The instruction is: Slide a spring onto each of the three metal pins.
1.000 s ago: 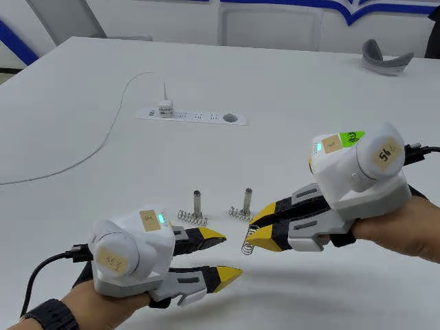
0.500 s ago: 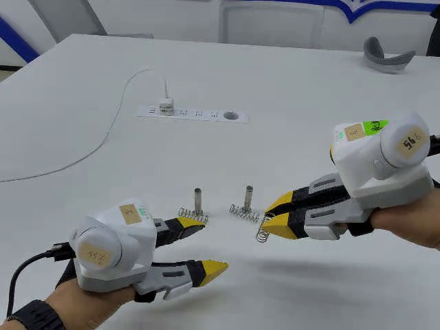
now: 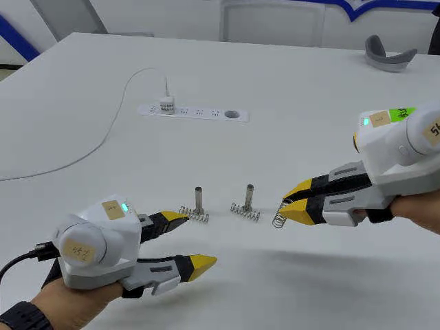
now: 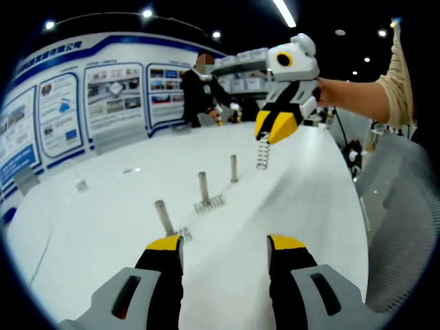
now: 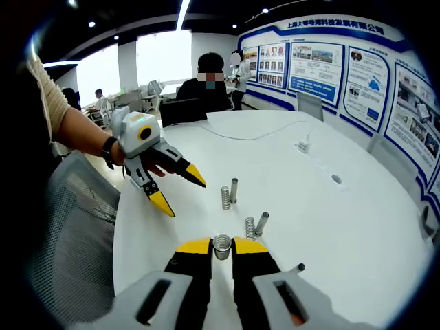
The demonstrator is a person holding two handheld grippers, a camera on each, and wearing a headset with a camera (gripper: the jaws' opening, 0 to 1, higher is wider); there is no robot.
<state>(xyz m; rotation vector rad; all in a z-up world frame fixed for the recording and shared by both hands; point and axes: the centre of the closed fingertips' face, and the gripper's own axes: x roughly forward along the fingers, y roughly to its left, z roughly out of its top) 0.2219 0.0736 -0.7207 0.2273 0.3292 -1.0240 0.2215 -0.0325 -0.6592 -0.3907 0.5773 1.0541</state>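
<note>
Two metal pins (image 3: 199, 196) (image 3: 249, 195) stand upright on the white table (image 3: 289, 130), each with a loose spring (image 3: 194, 215) (image 3: 245, 212) lying at its base. My right gripper (image 3: 291, 205) is shut on a third spring (image 3: 279, 219), which hangs from its tips just right of the pins. In the right gripper view that spring (image 5: 221, 244) sits end-on between the shut jaws, with a third pin (image 5: 300, 268) close by. My left gripper (image 3: 189, 239) hovers open and holds nothing, left of and nearer than the pins. In the left gripper view the three pins (image 4: 203, 185) line up ahead of it.
A white power strip (image 3: 192, 112) with a plugged cable (image 3: 110, 134) lies further back on the table. A grey curved object (image 3: 388, 59) rests at the far right edge. People (image 5: 210, 82) sit at the table's far end.
My right gripper has carried the spring to the right and slightly up, away from the pins. My left gripper has drawn back to the left, still open.
</note>
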